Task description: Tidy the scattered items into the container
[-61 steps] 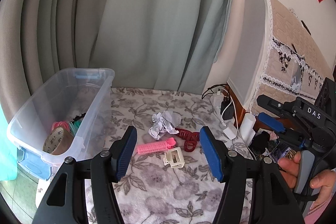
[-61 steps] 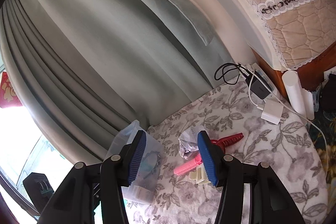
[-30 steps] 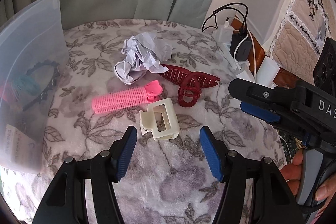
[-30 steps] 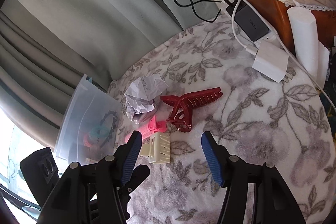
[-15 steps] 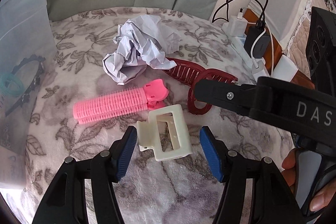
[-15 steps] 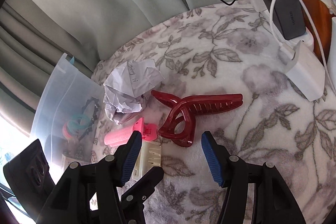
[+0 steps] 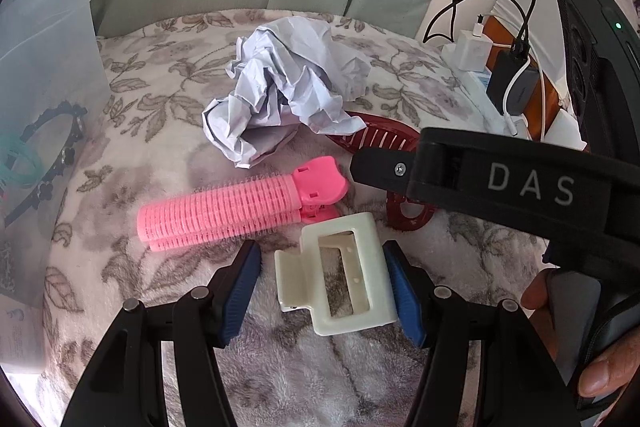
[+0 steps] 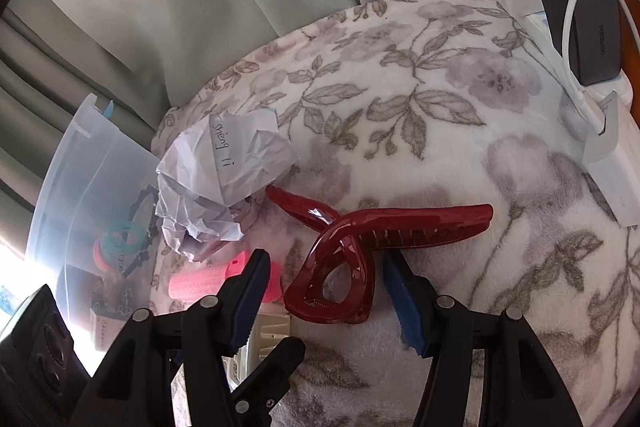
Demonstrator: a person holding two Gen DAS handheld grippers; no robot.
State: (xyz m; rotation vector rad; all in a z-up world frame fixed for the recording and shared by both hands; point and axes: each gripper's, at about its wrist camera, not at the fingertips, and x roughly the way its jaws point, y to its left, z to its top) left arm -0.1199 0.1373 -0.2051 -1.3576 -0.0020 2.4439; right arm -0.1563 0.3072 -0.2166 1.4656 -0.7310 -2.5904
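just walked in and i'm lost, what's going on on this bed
A person is tidying hair accessories into a clear plastic bin. The left tongs are open around a cream claw clip, which lies on the floral blanket. The right tongs are open around the loop end of a red claw clip. A pink hair roller and crumpled paper lie loose nearby.

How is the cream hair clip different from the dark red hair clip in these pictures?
The cream hair clip is short, boxy and opaque; the dark red hair clip is long, curved, glossy. The cream one lies between the left tool pads, the red one's looped end between the right tool pads. Both rest ungripped on the floral blanket.
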